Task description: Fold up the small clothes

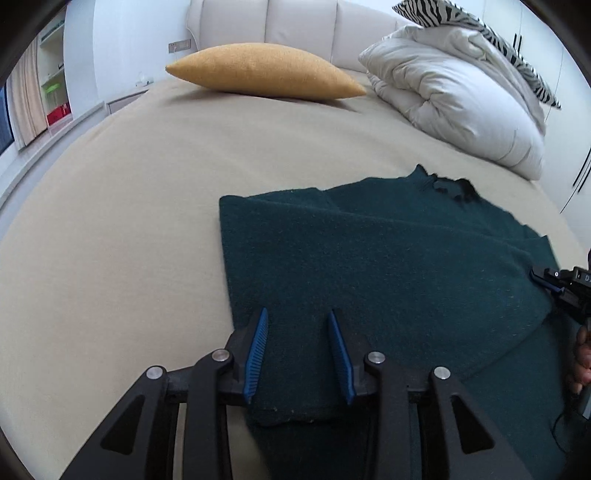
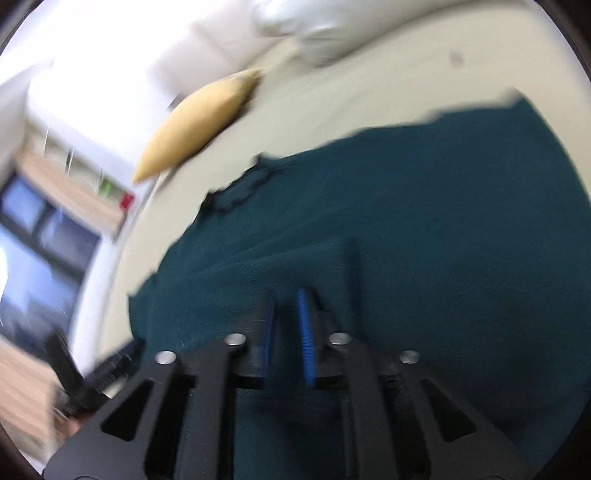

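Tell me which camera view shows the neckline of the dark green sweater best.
The left wrist view is best: the sweater lies sharp there, and its neckline shows clearly at the far edge. In the right wrist view, motion blur smears the neckline into a dark outline, so its shape is hard to read.

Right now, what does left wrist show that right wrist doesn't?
Left wrist only: the zebra-print pillow, sharp headboard panels, and the left claw open over the sweater's near left edge.

Right wrist only: a dark window, and the right claw, its gap narrow; the blur hides whether it pinches cloth.

Both: the dark green sweater on the beige bed, the yellow cushion, the white duvet.
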{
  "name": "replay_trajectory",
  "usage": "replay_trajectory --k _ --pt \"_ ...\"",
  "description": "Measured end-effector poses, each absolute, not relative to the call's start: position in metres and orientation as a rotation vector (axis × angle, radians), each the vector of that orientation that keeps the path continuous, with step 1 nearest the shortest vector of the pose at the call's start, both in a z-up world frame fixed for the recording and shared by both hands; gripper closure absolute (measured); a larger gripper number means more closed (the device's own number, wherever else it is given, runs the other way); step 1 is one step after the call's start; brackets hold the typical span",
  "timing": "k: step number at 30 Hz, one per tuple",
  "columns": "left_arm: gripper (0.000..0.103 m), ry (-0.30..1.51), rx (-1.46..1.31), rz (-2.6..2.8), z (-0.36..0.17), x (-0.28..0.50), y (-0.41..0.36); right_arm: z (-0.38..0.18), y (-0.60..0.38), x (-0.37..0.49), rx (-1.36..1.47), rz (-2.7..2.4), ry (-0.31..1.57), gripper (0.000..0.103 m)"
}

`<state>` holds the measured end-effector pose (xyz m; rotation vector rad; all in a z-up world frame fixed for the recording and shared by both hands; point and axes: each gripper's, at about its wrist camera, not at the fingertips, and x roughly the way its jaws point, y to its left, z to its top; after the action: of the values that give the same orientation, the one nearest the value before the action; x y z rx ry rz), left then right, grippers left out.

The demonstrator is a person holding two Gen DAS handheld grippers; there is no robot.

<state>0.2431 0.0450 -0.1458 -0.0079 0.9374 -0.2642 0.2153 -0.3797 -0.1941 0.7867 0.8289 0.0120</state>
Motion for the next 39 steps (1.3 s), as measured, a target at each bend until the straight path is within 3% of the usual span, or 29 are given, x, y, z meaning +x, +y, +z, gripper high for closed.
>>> replay_trajectory --k 2,5,8,11,20,31,36,39 --pt "0.066 0.947 -0.043 -0.274 -0.139 0.232 0.056 -0.184 -0.395 0.192 0.767 -0.09 0.811 0.085" --pt "0.048 0.923 -0.086 -0.26 -0.123 0.201 0.076 -0.162 -0.418 0.147 0.783 -0.174 0.787 0.079" --pt "0.036 0.923 -0.138 -0.286 -0.114 0.162 0.09 -0.138 -0.428 0.084 0.768 -0.192 0.748 0.049" --pt "0.032 0.958 -0.183 -0.347 -0.111 0.116 0.101 -0.118 -0.427 0.024 0.748 -0.164 0.718 0.035" --pt "0.031 1.133 -0.359 -0.415 -0.141 0.01 0.127 -0.124 -0.408 -0.114 0.732 -0.114 0.81 0.035" --pt "0.034 1.24 -0.446 -0.514 -0.154 -0.046 0.127 -0.137 -0.403 -0.151 0.792 -0.029 0.859 0.043" --pt "0.053 1.281 -0.545 -0.509 -0.165 -0.045 0.137 -0.139 -0.408 -0.163 0.811 -0.039 0.873 0.044" --pt "0.057 1.307 -0.565 -0.525 -0.167 -0.044 0.14 -0.14 -0.414 -0.173 0.834 -0.048 0.874 0.044"
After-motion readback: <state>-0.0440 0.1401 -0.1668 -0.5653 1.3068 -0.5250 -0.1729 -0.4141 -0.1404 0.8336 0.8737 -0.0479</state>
